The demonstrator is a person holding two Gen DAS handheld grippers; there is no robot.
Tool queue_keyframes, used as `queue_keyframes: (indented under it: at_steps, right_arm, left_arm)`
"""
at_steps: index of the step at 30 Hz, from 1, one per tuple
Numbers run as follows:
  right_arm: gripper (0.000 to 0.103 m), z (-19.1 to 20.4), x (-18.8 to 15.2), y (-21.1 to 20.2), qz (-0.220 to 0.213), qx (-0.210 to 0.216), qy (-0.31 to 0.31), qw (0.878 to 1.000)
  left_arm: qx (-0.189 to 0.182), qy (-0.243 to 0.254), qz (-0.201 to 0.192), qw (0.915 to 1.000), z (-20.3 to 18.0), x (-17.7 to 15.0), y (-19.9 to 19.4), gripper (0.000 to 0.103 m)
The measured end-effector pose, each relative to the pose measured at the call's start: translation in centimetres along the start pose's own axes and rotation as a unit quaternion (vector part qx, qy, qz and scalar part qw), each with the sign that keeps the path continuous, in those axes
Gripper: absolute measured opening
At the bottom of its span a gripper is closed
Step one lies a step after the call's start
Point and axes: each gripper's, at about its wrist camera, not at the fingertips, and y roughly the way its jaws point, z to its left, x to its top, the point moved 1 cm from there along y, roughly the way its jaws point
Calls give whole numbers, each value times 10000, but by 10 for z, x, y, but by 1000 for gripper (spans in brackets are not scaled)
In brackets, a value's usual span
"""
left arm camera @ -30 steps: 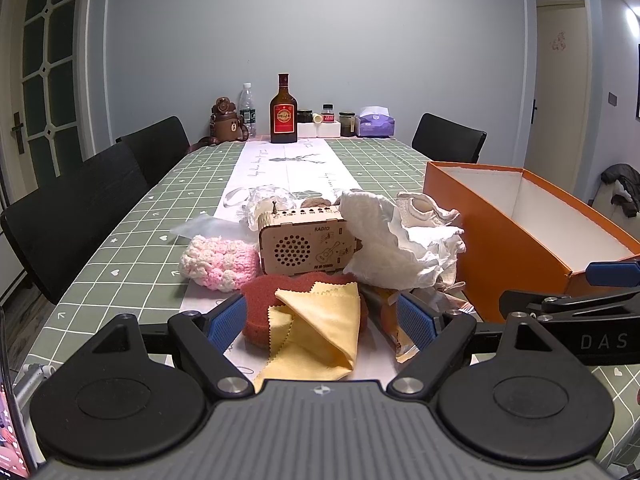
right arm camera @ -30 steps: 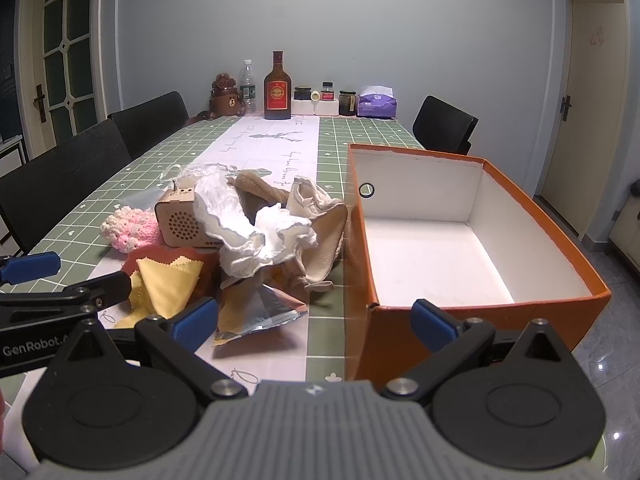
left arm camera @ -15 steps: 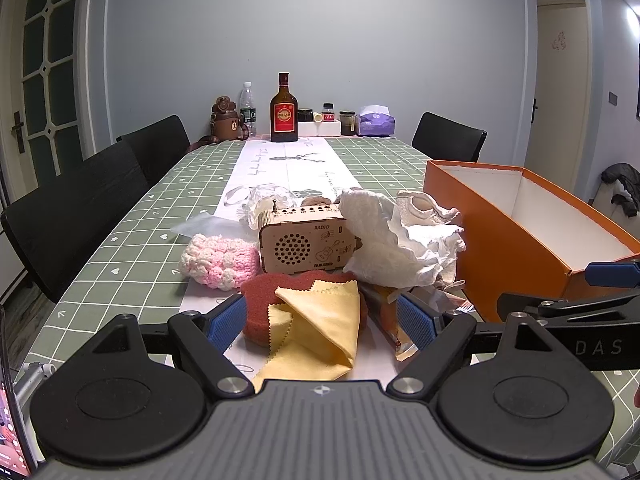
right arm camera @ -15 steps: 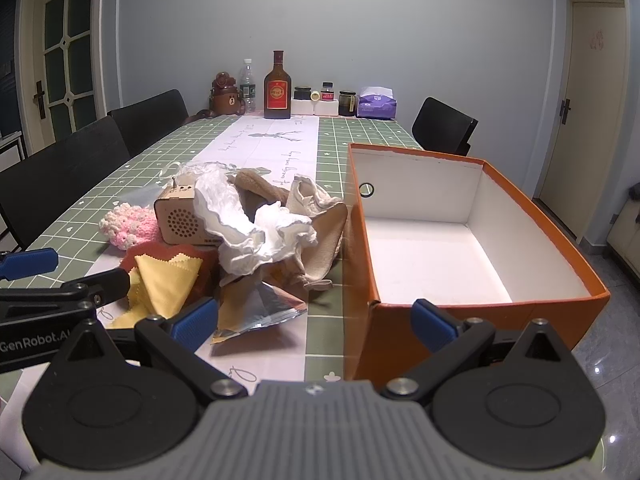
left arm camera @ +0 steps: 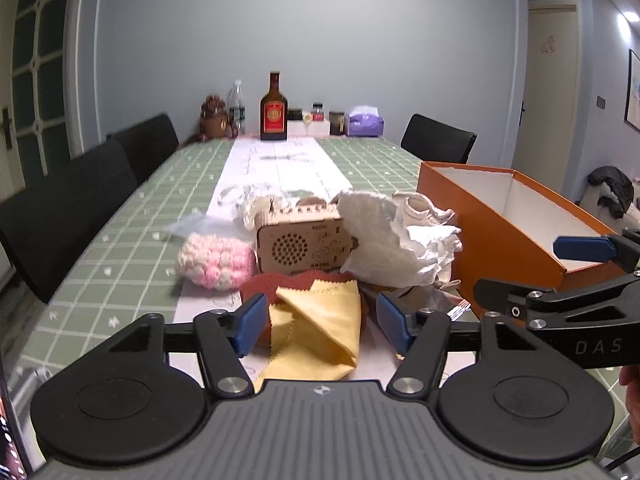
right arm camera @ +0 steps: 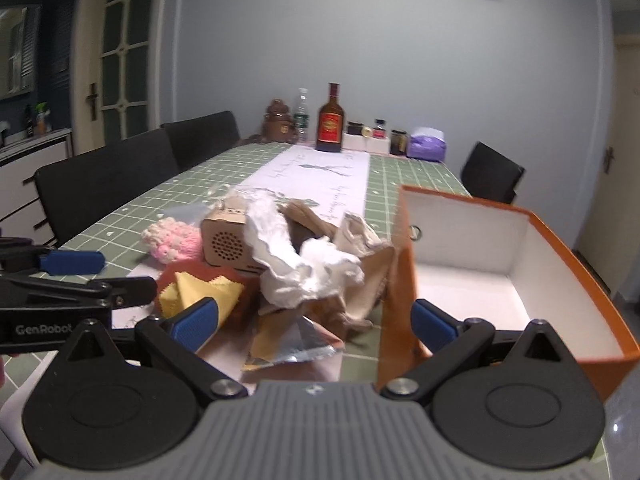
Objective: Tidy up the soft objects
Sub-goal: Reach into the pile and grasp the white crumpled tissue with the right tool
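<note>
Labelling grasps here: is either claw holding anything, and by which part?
Nothing held. The left claw is closing around the yellow cloth, pads not yet pressing it. The right claw is open.

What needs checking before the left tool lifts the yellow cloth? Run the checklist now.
1. Yellow cloth between the left tool's fingers: ok; jaws closing around it.
2. Pads pressing on the cloth: not ok; gaps show on both sides.
3. Cloth free of the pile: cannot tell; it lies on a red cloth that could lift with it.
4. Orange box open with room: ok; nothing visible inside.
5. Right tool empty: ok; jaws wide open, holding nothing.
6. Path to the box: not ok; right tool sits beside the box's near corner.
</note>
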Motion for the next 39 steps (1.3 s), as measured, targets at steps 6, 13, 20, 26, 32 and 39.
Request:
queue_keyframes:
  at_steps: [6, 13, 20, 26, 32, 39]
  right_arm:
    - [99, 9, 13, 25, 57, 109, -500, 9987]
    - [99, 3, 35, 66, 411, 190, -471, 9979]
    - [99, -2, 48, 112, 1013, 399, -209, 9938]
    - [100, 1, 51, 143, 1277, 121, -222, 9915]
    - [87, 7, 54, 159, 1446, 13, -502, 9882]
    - [54, -3, 44, 170, 1996, 254, -168, 9794]
  left_arm:
    - [10, -107, 113, 9999, 12, 3, 10, 70]
    - [69, -146, 185, 9997, 22, 12, 29, 70]
    - [24, -235, 351, 9991, 28, 13, 47, 70]
    - [15, -268, 506, 9984, 33, 12, 61, 70]
    - [13, -285, 581, 9979, 38, 12, 70, 70]
    - [-16, -610, 700, 9957, 54, 9, 75, 71]
